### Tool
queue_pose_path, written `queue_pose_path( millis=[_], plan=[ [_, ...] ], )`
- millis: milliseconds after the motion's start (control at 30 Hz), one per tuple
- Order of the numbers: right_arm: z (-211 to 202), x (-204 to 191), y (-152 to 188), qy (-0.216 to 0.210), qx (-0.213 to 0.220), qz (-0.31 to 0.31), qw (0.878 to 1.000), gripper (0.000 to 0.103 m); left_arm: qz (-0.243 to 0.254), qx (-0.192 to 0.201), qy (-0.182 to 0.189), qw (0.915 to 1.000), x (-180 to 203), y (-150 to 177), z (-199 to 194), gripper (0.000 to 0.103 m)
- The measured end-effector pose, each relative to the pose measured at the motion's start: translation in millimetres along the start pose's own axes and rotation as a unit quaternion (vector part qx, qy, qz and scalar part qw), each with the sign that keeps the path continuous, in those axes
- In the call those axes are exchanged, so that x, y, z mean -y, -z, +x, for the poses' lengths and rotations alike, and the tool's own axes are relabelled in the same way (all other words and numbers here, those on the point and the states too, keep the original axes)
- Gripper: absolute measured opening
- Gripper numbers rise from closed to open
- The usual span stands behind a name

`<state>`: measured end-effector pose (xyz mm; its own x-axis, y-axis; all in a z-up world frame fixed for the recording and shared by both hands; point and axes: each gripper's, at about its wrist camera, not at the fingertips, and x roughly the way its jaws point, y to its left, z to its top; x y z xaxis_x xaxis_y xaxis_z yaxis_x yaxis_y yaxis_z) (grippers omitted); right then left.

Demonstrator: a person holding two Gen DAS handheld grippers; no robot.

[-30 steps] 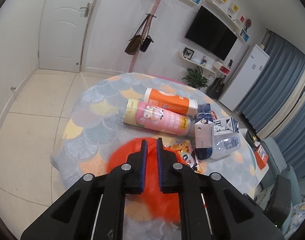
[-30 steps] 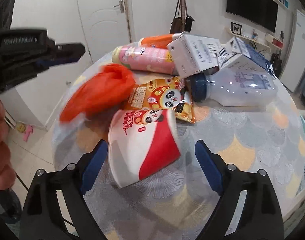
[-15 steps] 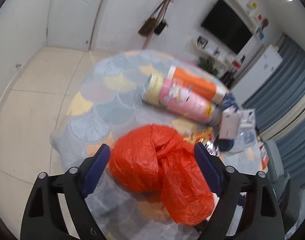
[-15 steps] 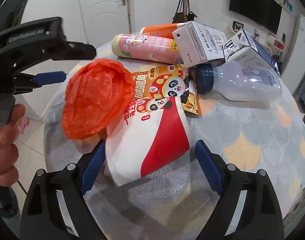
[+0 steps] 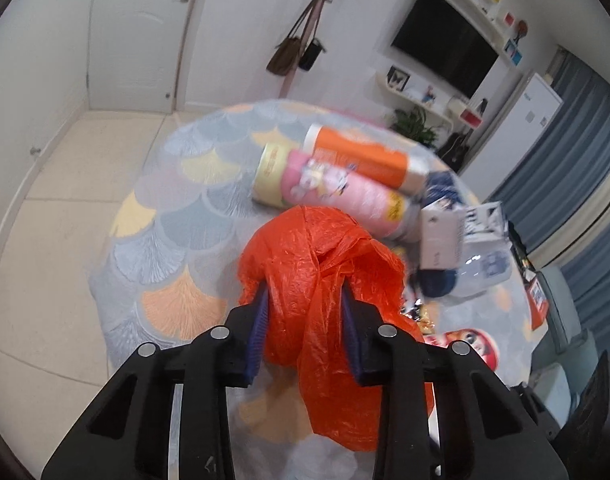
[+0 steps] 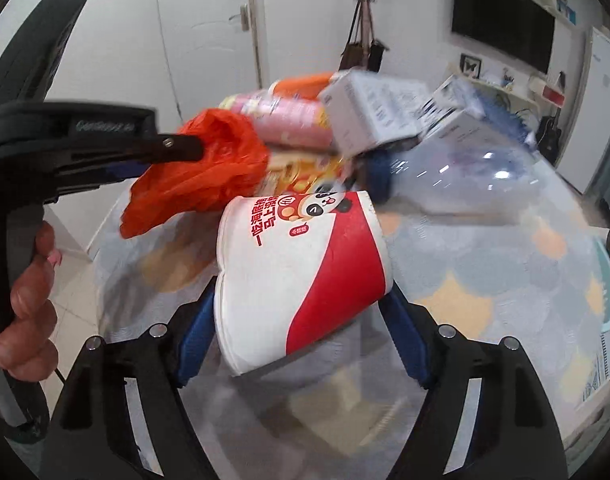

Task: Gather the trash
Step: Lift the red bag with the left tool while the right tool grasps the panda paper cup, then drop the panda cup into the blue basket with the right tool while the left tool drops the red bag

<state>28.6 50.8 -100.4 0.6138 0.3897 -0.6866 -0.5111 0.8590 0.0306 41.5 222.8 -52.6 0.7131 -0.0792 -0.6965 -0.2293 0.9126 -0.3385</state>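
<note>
My left gripper [image 5: 304, 312] is shut on a crumpled orange plastic bag [image 5: 325, 264], which bulges between its blue pads and hangs above the round table [image 5: 177, 216]. The bag and left gripper also show in the right wrist view [image 6: 209, 160]. My right gripper [image 6: 301, 308] is shut on a white and red paper cup [image 6: 297, 276] with a panda print, lying on its side between the pads. Its rim shows in the left wrist view [image 5: 473, 344].
On the table lie a pink tube [image 5: 337, 188], an orange tube [image 5: 361, 156], a grey carton [image 6: 365, 112], a blue and white carton [image 6: 457, 104], a clear bottle with a dark blue cap [image 6: 465, 176] and a yellow snack packet [image 6: 301, 172].
The left gripper opened, came around the orange bag, closed on it and lifted it. The right gripper closed on the paper cup and tipped it up.
</note>
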Motion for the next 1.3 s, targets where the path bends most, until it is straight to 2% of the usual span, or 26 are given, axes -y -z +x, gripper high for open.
queue_pose_path(
  millis=[133,200,333,500,600,767,967,1167,1300],
  plan=[
    [-31.2,29.6,-9.1,0.021,0.037,0.027,0.999,0.074,0.012,0.034,0.030,0.9989,20.6,-4.8,-22.5,0.030],
    [-45.3,50.1,-15.0,0.036,0.055,0.045,0.997,0.074,0.029,0.056,0.048,0.9969,40.6,-7.9,-35.7,0.030],
    [-75.6,105.1,-23.4,0.075,0.089,0.094,0.989,0.074,0.081,0.091,0.054,0.9911,92.1,-14.8,-48.8,0.030],
    [-103.1,193.1,-28.0,0.149,0.122,0.159,0.968,0.074,0.131,0.093,0.093,0.9825,165.0,-24.0,-32.9,0.030],
    [-106.7,244.2,-32.2,0.191,0.130,0.185,0.955,0.074,0.160,0.088,0.082,0.9798,210.7,-25.5,-13.1,0.030],
    [-84.8,324.9,-35.8,0.224,0.109,0.232,0.940,0.074,0.206,0.080,0.116,0.9683,285.9,-26.1,17.3,0.030],
    [-40.4,401.0,-21.4,0.221,0.057,0.291,0.929,0.074,0.241,0.052,0.136,0.9597,348.2,-14.9,67.5,0.030],
    [0.3,431.8,-4.8,0.214,0.014,0.328,0.920,0.075,0.241,0.000,0.129,0.9619,374.4,-7.7,132.3,0.030],
    [13.7,441.2,4.6,0.211,-0.003,0.342,0.916,0.076,0.243,-0.021,0.122,0.9620,384.6,-5.3,159.0,0.030]
  ],
)
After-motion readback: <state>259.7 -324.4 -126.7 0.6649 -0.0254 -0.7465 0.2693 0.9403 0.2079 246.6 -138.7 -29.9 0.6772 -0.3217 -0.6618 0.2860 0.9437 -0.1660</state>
